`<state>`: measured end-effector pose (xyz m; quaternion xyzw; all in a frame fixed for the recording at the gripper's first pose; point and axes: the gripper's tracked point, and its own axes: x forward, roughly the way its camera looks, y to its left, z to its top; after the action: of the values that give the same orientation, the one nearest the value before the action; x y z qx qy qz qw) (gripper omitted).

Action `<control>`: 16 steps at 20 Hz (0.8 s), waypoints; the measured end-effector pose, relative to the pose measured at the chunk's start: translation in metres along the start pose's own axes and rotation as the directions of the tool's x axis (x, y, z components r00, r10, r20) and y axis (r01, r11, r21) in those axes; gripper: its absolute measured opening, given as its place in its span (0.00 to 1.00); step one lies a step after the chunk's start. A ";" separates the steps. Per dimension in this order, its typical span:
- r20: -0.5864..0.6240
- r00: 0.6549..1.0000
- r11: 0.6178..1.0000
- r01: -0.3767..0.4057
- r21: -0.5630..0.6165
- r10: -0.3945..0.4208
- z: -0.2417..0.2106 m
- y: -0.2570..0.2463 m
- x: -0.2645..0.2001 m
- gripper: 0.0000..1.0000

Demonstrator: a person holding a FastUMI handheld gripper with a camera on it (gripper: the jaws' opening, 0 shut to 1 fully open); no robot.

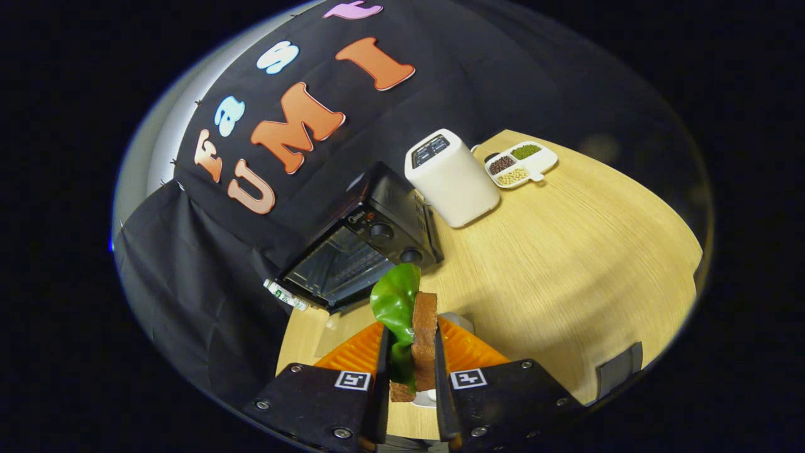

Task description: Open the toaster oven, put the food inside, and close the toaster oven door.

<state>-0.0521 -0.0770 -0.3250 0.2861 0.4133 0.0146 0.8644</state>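
Between my gripper fingers I've got the sandwich pinched tight, but the floppy lettuce could catch on the toaster oven door going in.

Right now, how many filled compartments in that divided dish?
3. In the divided dish behind the white toaster: green beans farthest, dark beans nearest the toaster, pale beans in front. The gripper is shut on the sandwich.
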 end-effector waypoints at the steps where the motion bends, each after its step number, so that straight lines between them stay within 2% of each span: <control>1: 0.011 1.000 1.000 -0.016 0.000 0.016 0.001 0.007 0.000 0.31; 8: 0.063 0.989 0.991 -0.135 0.013 0.134 0.000 0.071 0.028 0.32; 16: 0.103 0.977 0.973 -0.200 0.112 0.189 -0.008 0.117 0.092 0.31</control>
<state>0.0274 0.0482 -0.3343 0.3779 0.3433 0.0609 0.8577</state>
